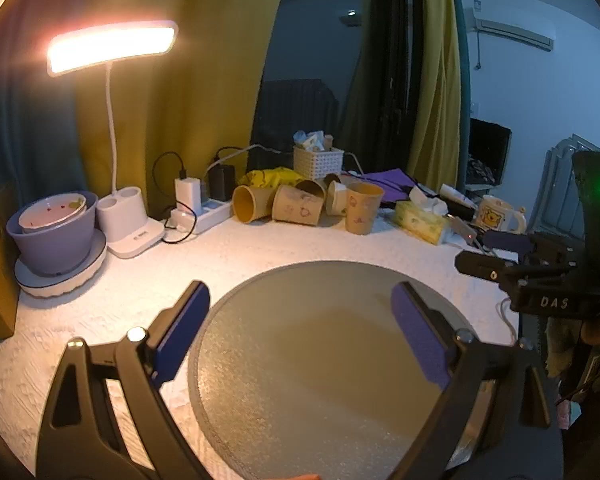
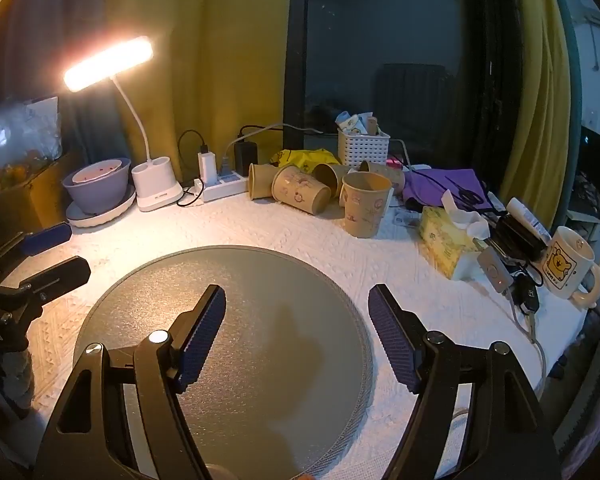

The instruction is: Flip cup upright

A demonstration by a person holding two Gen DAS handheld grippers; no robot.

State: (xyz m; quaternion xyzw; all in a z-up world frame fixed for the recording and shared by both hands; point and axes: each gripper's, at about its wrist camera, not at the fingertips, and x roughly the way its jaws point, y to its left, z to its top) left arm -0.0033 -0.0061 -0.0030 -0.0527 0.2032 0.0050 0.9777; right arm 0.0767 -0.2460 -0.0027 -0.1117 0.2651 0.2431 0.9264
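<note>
Several tan printed paper cups (image 2: 300, 191) lie tipped, crowded against one upright tan cup (image 2: 366, 204) at the white table's (image 2: 260, 232) far edge, well beyond my empty, spread left tongs (image 1: 300, 332) and right tongs (image 2: 296, 332), so reaching in could knock neighbours rolling.

Warm desk lamp (image 1: 112, 46) glares; fisheye edges dark.

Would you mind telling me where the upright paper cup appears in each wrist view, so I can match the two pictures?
Left wrist view: the upright paper cup stands right of centre, at the right end of the tipped cups.
Right wrist view: the same cup stands just right of centre, nearer and larger.
Shared landmark: the tissue box lies to its right in both.
</note>
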